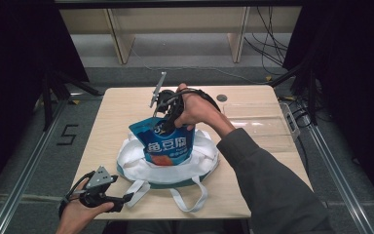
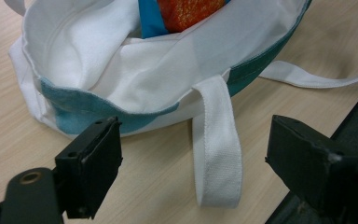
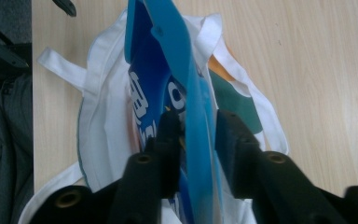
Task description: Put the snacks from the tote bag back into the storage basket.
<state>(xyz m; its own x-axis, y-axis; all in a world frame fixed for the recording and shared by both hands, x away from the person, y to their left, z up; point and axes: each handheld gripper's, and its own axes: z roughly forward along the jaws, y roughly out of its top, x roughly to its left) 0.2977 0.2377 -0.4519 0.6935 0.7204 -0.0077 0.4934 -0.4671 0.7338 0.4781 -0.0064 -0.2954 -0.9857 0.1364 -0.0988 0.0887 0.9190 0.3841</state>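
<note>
A blue snack bag (image 1: pixel 168 144) with white lettering stands upright in the mouth of a white tote bag (image 1: pixel 131 163) with teal trim, on the wooden table (image 1: pixel 121 107). My right gripper (image 1: pixel 167 121) reaches in from above and is shut on the snack bag's top edge. In the right gripper view its jaws (image 3: pixel 198 123) pinch the blue bag (image 3: pixel 182 56) over the tote (image 3: pixel 102 107). My left gripper (image 1: pixel 125 201) stands open at the table's front left. Its jaws (image 2: pixel 193 154) are wide apart, with the tote's white strap (image 2: pixel 216 140) lying between them untouched. The tote's rim (image 2: pixel 121 79) is just ahead.
A clear plastic tray (image 1: pixel 258 119) lies at the table's back right, next to a round dark grommet (image 1: pixel 221 97). A second strap (image 1: pixel 190 197) loops toward the front edge. Wooden shelf legs and cables stand on the floor beyond the table.
</note>
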